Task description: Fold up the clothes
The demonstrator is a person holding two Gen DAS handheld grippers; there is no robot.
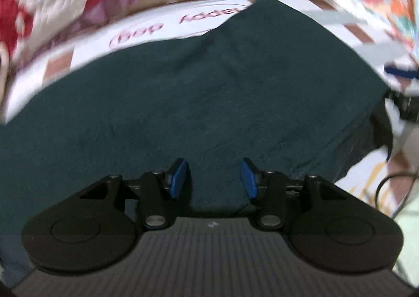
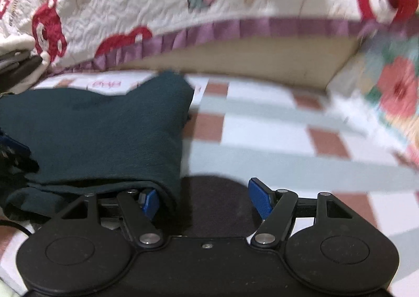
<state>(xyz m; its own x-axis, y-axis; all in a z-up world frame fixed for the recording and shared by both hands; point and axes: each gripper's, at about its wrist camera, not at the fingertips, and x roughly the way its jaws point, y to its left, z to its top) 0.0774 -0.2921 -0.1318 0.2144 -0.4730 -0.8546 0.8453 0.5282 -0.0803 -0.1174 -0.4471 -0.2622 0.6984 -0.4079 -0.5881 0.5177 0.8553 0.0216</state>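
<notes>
Folded dark teal cloth garment (image 1: 199,103) fills centre frame on checked sheet (image 2: 262,124), long axis left-right. Left gripper (image 1: 214,179) wide, empty above it. Right gripper (image 2: 209,198) wide, left pad (image 2: 150,201) tucked under the garment's fold edge.

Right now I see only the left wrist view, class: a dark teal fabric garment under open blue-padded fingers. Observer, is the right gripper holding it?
Observer: No. The right gripper is open beside the folded edge of the dark teal fabric garment.
Operator: Is either finger touching cloth?
Observer: That edge partly covers one blue pad; I cannot tell whether they touch.
Operator: And the other?
Observer: The other pad hangs over the white checked sheet with reddish squares, clear of the garment.
</notes>
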